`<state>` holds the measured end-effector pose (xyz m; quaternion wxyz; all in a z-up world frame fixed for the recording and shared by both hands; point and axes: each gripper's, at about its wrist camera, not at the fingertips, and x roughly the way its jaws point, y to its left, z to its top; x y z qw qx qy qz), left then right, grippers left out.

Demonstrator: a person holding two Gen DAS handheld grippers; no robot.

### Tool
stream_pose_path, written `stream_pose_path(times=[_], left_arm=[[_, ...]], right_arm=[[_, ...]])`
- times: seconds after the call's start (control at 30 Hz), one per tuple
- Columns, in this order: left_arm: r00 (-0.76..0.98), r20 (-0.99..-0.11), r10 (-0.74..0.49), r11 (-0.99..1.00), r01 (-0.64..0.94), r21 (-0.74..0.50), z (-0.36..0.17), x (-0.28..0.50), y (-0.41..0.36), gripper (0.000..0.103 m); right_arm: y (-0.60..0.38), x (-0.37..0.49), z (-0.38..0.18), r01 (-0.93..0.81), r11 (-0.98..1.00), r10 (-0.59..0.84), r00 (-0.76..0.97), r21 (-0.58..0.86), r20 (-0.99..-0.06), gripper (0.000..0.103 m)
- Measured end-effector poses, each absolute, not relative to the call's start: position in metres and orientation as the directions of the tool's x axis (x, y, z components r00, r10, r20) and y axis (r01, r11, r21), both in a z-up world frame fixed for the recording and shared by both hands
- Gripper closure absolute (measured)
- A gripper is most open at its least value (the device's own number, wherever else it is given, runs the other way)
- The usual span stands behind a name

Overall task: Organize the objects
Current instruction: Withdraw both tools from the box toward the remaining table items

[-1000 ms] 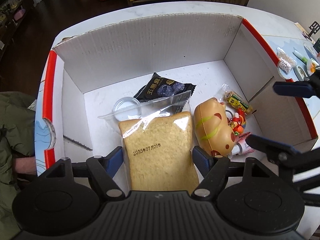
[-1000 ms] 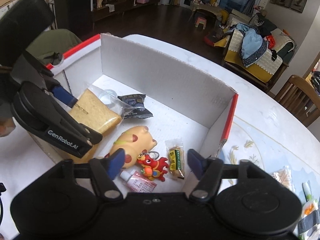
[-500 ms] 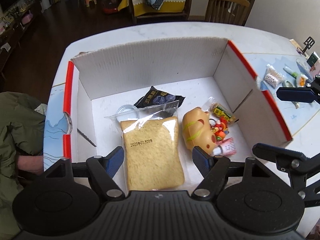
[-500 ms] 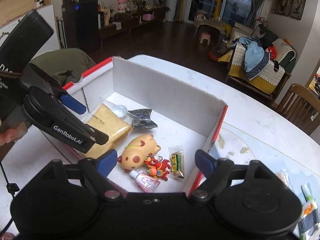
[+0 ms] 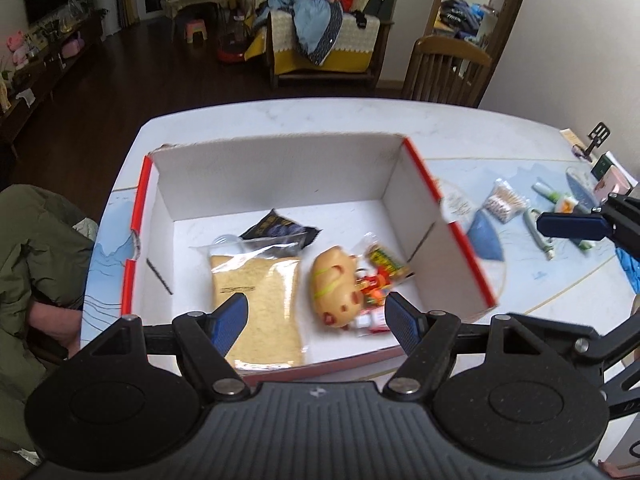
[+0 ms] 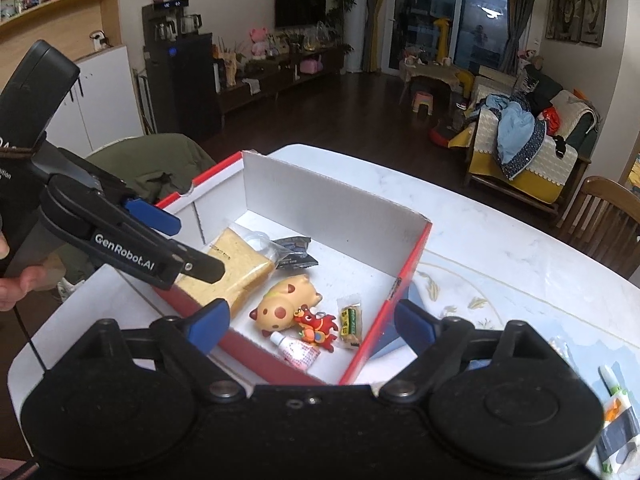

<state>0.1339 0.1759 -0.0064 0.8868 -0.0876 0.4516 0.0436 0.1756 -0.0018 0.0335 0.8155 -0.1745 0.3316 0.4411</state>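
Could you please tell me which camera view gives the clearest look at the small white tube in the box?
The right wrist view: the small white tube lies unobstructed near the box front wall, beside the red dragon charm. In the left wrist view it is blurred and partly hidden behind that gripper's finger.

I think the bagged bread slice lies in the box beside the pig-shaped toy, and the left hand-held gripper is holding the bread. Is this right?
Not quite. The left hand-held gripper holds nothing; its jaws stand open above the box. The bagged bread slice does lie in the box beside the pig-shaped toy, as the left wrist view shows.
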Motion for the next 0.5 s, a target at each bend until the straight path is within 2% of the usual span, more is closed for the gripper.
stream_pose_path(times=[0.1, 0.17, 0.5], left_arm=[[0.606, -0.796, -0.001, 0.980, -0.157, -0.121, 0.000, 0.131, 0.160, 0.027], [0.615, -0.788, -0.001, 0.981, -0.151, -0.119, 0.003, 0.131, 0.147, 0.022], [0.628, -0.777, -0.035, 0.983, -0.120, -0.142, 0.005, 0.140, 0.081, 0.021]], right_arm=[[-0.016, 0.173, 0.038, -0.840, 0.542, 0.614, 0.378, 0.022, -0.693, 0.010], [-0.026, 0.172, 0.039, -0.843, 0.537, 0.617, 0.375, 0.022, -0.692, 0.009], [-0.088, 0.177, 0.038, -0.830, 0.555, 0.619, 0.375, 0.047, -0.690, 0.001]])
